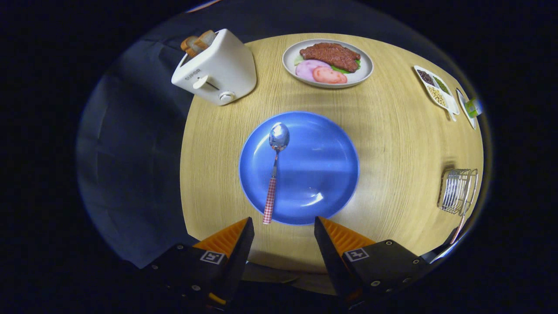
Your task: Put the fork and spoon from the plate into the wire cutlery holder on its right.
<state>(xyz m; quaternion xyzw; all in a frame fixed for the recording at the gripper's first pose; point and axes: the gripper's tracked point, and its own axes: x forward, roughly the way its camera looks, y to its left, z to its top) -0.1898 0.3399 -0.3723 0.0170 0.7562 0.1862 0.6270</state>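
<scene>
1. The tool (283,226) hangs over the near edge of the round wooden table (392,144), its two fingers spread wide apart and holding nothing.
2. A blue plate (314,174) lies just ahead of the fingers, at the middle of the table.
3. The spoon (274,174) rests on the left half of the plate — bowl pointing away from the tool, checked handle reaching back over the near rim, its end just ahead of the left finger.
4. The wire cutlery holder (457,192) stands well to the right of the plate, near the table's edge; a checked handle pokes out beside it, the piece itself too small to identify.
5. Beyond the plate: a white toaster (218,69) with bread in its slots, a grey plate of food (327,63) and — far right — a divided dish (436,89).
</scene>
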